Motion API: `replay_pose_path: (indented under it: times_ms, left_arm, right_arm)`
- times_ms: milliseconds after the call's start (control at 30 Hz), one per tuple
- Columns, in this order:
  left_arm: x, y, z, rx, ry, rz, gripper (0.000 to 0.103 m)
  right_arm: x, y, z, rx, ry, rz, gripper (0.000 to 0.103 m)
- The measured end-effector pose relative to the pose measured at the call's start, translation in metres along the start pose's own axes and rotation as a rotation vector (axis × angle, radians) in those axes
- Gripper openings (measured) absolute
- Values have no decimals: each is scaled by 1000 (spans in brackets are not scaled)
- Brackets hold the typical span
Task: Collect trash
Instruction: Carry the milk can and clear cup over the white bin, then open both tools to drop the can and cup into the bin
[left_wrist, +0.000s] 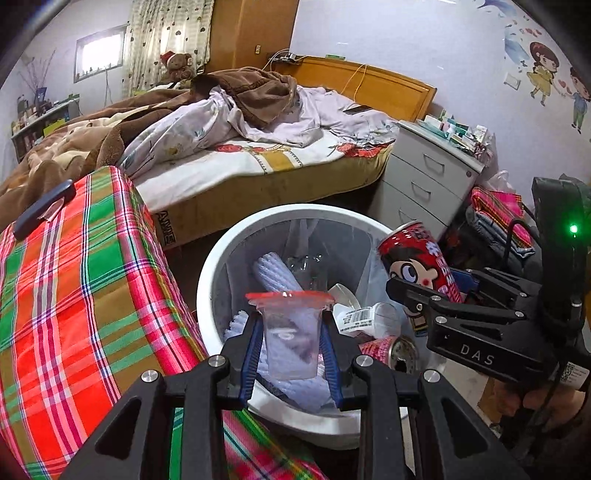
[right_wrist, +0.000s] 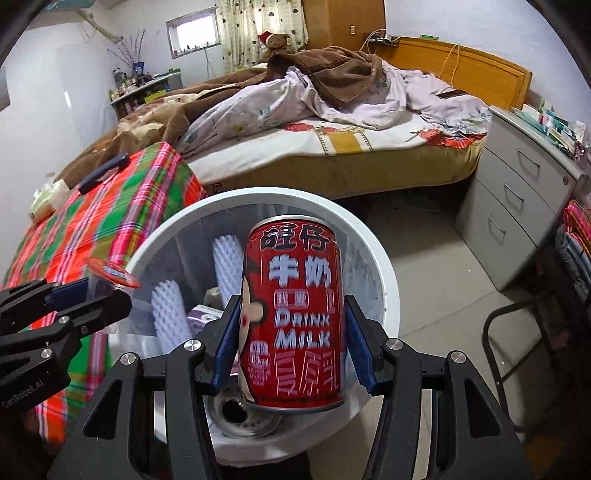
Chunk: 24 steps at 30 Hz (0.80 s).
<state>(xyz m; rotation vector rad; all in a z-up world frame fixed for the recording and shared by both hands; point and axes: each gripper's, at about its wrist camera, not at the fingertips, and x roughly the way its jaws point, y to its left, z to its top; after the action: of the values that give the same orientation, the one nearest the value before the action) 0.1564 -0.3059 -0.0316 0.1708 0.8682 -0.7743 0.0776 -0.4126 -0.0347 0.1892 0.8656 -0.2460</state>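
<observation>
My left gripper (left_wrist: 290, 341) is shut on a clear plastic cup with a red rim (left_wrist: 290, 332), held upright over the white trash bin (left_wrist: 210, 273). My right gripper (right_wrist: 291, 339) is shut on a red milk can (right_wrist: 295, 314), also upright above the bin (right_wrist: 388, 280). In the left wrist view the right gripper (left_wrist: 436, 295) shows at the right with the can (left_wrist: 417, 258) beside the bin's rim. In the right wrist view the left gripper (right_wrist: 99, 291) enters from the left with the cup's red rim (right_wrist: 110, 273). White foam netting (left_wrist: 273, 273), a labelled wrapper (left_wrist: 356, 317) and another can (left_wrist: 391, 352) lie inside.
A table with a red and green plaid cloth (left_wrist: 74, 295) stands close on the bin's left. Beyond lies an unmade bed (left_wrist: 258, 147). A grey drawer unit (left_wrist: 424, 177) and piled bags (left_wrist: 495, 210) are at the right. A black chair frame (right_wrist: 517, 354) stands by the bin.
</observation>
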Motion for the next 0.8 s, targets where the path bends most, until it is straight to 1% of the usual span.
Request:
replay_pose_path:
  times_ms: [33, 67, 100, 167, 267, 400, 567, 633, 800]
  left_arm:
    - [1, 1, 0, -3, 2, -4, 38]
    - [3, 1, 0, -7, 4, -5, 48]
    - [3, 2, 0, -9, 6, 1, 51]
    - [3, 2, 0, -5, 1, 5, 52]
    - [1, 5, 0, -20, 0, 14, 57]
    - [-6, 11, -2, -45, -14, 22, 58]
    - [-23, 14, -8, -46, -44, 68, 58]
    - [-32, 17, -11, -58, -61, 69, 58]
    - [-61, 27, -25, -86, -109, 133, 58]
  right_arm:
    - [1, -1, 0, 2, 2, -1, 54]
    - [2, -2, 0, 9, 4, 2, 54]
    - [2, -4, 0, 14, 3, 6, 55]
    - [0, -4, 0, 23, -8, 11, 64]
    - [-4, -4, 0, 30, -28, 19, 65]
    - [-10, -3, 0, 41, -54, 22, 65]
    - [-20, 2, -1, 45, -85, 33, 65]
    - [-25, 7, -1, 38, -98, 43, 65]
    - [-41, 26, -7, 9, -152, 68, 65]
